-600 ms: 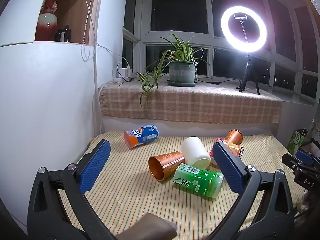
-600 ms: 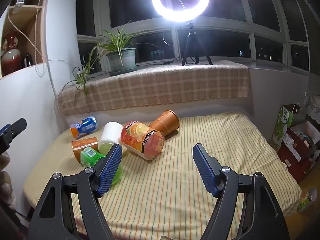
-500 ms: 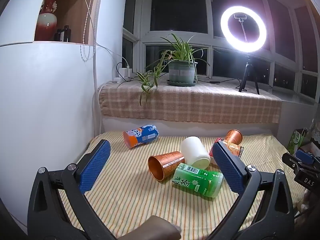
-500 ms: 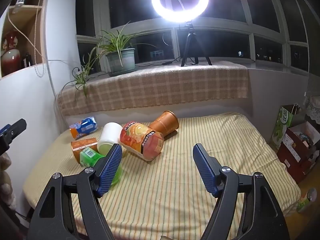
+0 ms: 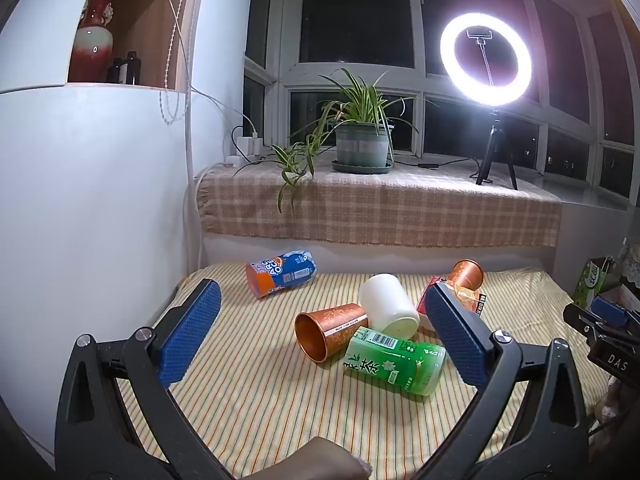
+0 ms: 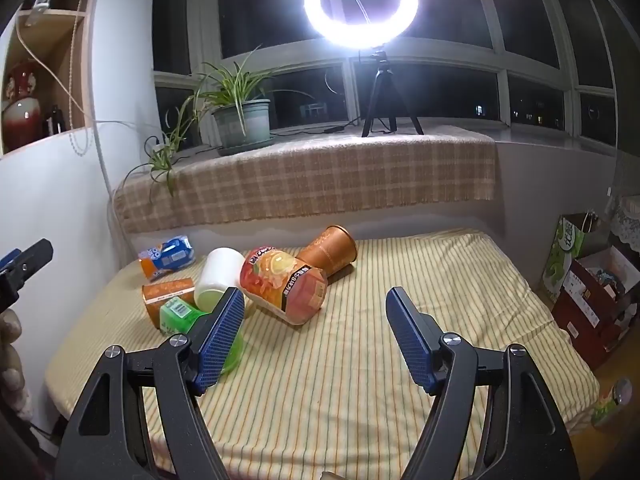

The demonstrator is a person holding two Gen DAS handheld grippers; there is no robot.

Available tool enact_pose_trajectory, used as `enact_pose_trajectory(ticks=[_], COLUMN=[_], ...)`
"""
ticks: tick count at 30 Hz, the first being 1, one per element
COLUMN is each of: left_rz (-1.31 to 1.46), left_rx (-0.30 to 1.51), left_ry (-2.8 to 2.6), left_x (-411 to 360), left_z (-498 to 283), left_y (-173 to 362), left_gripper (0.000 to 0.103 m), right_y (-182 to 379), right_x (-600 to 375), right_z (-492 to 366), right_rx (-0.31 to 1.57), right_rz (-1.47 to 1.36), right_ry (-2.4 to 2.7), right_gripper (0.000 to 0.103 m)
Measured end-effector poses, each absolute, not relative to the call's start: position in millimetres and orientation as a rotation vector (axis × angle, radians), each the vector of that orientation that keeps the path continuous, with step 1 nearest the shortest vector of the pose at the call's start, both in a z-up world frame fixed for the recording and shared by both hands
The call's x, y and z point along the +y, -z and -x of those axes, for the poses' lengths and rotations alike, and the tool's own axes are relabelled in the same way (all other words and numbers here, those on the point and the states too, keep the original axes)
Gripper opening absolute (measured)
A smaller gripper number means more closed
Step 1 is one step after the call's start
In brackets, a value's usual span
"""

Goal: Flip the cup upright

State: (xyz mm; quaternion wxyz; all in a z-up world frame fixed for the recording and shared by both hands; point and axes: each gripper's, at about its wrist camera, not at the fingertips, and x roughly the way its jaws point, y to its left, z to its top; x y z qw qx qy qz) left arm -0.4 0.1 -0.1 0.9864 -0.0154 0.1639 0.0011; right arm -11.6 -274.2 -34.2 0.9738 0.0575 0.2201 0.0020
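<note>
Several cups lie on their sides on a striped cloth (image 5: 248,392). In the left wrist view: a copper cup (image 5: 330,330) with its mouth toward me, a white cup (image 5: 387,304), a green tea cup (image 5: 394,362), a blue-orange cup (image 5: 280,274) at the back left, a second copper cup (image 5: 466,275). My left gripper (image 5: 320,332) is open and empty, short of the pile. In the right wrist view an orange fruit-print cup (image 6: 284,286) lies by a copper cup (image 6: 330,250). My right gripper (image 6: 316,332) is open and empty, in front of them.
A checked-cloth sill (image 5: 380,208) behind holds a potted plant (image 5: 362,148) and a ring light on a tripod (image 5: 486,60). A white cabinet (image 5: 88,200) stands at the left. Boxes (image 6: 592,280) sit on the floor past the right edge.
Almost nothing moved. The right wrist view shifted slightly, so the fruit-print cup sits a touch nearer. Both grippers stay open.
</note>
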Motion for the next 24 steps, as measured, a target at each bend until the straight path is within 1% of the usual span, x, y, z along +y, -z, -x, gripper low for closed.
enact_pose_trajectory(ticks=[24], left_rz=[0.034], left_rx=[0.329], left_ry=[-0.001], left_x=[0.2], left_z=[0.4], left_y=[0.1], left_gripper=[0.103], right_y=[34.6], right_x=[-270.4], right_z=[10.9], right_rx=[0.44], right_rz=[-0.101], right_ry=[0.003], right_gripper=[0.073])
